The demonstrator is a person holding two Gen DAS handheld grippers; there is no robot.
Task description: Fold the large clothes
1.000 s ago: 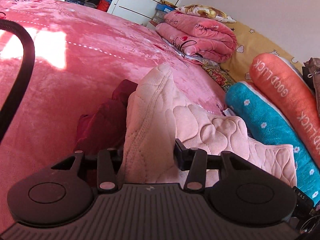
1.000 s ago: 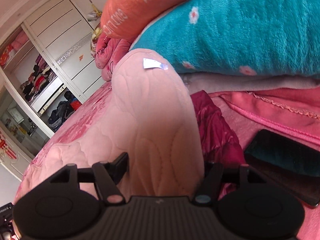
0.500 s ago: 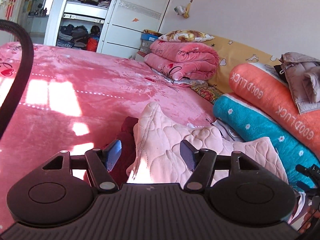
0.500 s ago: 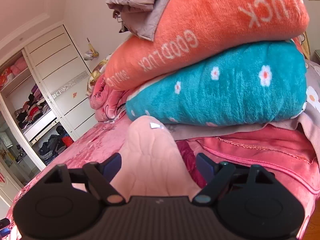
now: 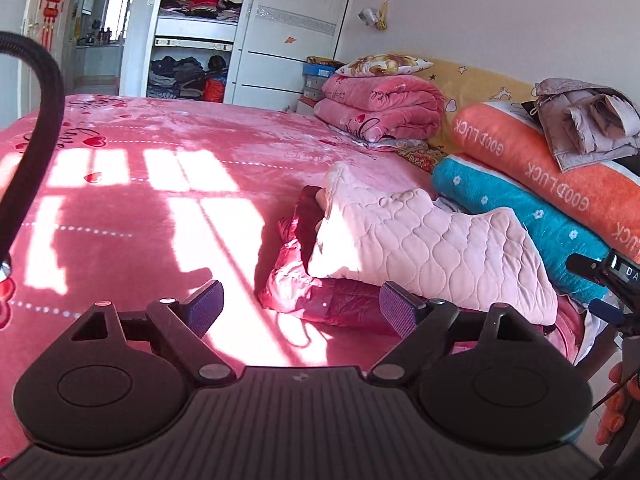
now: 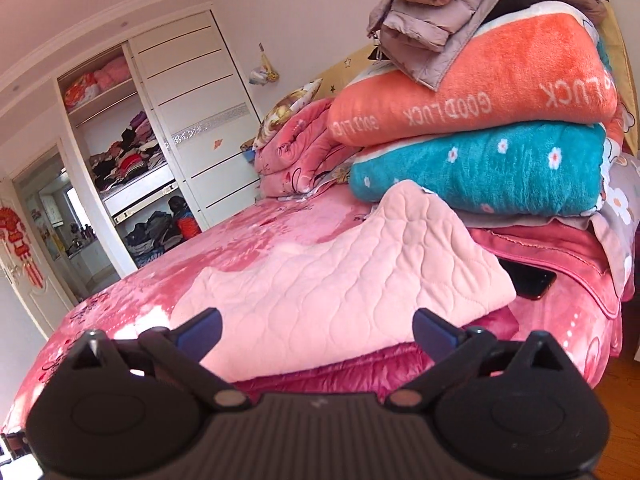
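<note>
On the pink bed [image 5: 160, 208], both my left gripper [image 5: 300, 304] and right gripper [image 6: 316, 326] have just opened wide and hold nothing, so I should check that the folded quilted garment [image 6: 340, 280] lies flat before regrasping.

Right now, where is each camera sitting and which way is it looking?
Left wrist view: sits on the left hand-held gripper, looking across the pink bed toward the wardrobe; open fingers show, plus the person's fingers at the right edge.
Right wrist view: sits on the right hand-held gripper, facing the stacked blankets; only its open fingers show.
Both share the pale pink quilted garment, lying on a dark red garment.
</note>
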